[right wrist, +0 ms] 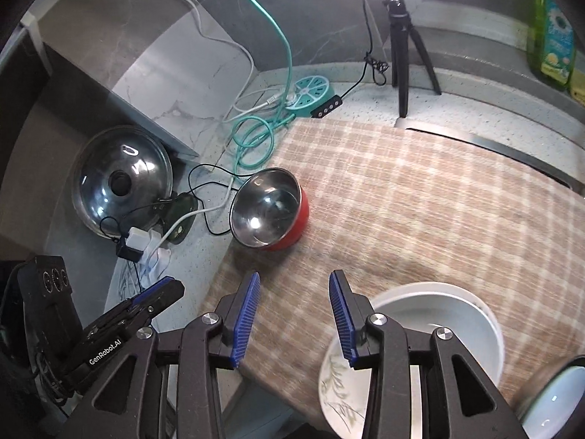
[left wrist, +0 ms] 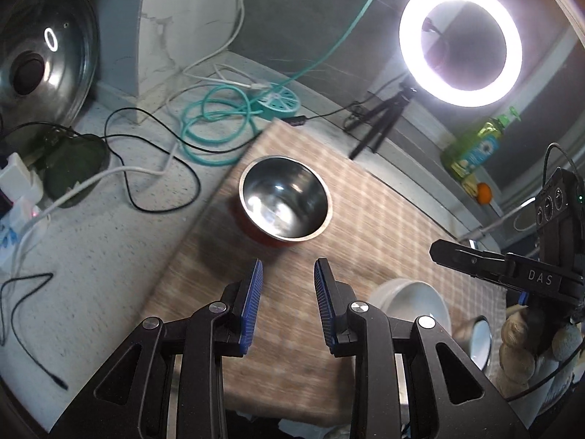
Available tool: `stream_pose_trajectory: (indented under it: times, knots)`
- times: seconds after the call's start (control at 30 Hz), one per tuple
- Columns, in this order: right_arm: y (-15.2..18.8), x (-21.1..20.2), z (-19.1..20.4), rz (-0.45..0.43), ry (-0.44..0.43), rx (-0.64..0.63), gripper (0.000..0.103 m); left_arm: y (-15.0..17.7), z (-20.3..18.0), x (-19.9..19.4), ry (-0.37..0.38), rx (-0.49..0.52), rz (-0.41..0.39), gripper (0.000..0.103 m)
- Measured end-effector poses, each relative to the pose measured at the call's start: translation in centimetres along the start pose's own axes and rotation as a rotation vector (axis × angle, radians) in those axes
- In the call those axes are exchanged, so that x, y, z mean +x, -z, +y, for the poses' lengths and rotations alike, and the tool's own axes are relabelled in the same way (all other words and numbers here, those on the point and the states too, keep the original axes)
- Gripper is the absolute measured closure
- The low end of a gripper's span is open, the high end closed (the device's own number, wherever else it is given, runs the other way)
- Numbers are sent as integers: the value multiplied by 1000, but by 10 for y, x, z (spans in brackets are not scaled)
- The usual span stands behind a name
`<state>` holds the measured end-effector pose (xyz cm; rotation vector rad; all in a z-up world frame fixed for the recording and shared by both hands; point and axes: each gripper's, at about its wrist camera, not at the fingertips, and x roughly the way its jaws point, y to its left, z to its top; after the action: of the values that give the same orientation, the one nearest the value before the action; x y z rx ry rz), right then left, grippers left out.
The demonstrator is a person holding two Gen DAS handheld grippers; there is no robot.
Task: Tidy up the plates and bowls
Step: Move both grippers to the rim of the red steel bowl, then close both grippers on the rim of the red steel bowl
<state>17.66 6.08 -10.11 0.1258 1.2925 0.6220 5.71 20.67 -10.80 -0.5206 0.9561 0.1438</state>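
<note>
A red bowl (left wrist: 285,203) (right wrist: 268,208) with a shiny steel inside stands on the checked mat (left wrist: 384,212) (right wrist: 420,201), near its left edge. My left gripper (left wrist: 289,274) hovers just short of it, open, with only mat between the blue pads. A white bowl (left wrist: 409,303) (right wrist: 438,322) rests on a leaf-patterned plate (right wrist: 338,384) at the mat's near side. My right gripper (right wrist: 294,285) is open and empty, with its right finger over that bowl's left rim. A small pale bowl (left wrist: 479,340) (right wrist: 559,398) sits further right.
A glass pot lid (left wrist: 40,62) (right wrist: 120,183) leans at the left among loose cables and a teal power strip (left wrist: 281,100) (right wrist: 310,93). A ring light (left wrist: 460,42) on a tripod (right wrist: 402,36), a green soap bottle (left wrist: 475,146) and a sink edge (right wrist: 493,142) lie behind the mat.
</note>
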Motion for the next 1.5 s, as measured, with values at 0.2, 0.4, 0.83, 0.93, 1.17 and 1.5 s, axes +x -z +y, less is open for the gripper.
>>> stream_pose_trajectory:
  times: [0.2,0.4,0.83,0.93,1.17,1.5]
  knots:
    - [-25,38,9,29,34,31,67,-24,30,31,7,-31,54,75]
    - [-46,76,3,56,68,99,67,-48,38,64,2,-25,94,75]
    - [-66,130,-6,98,151,117,67,-72,45,114,-24,23,171,75]
    - [-67,137,-4,103,167,101,70,-75,44,118,-33,48,176,76]
    - [-68,150,-2,128,180,73,87,-73,40,130,-59,109,192,78]
    - [-65,151,1,122,180,61,96,-69,36,134,-48,135,186,92]
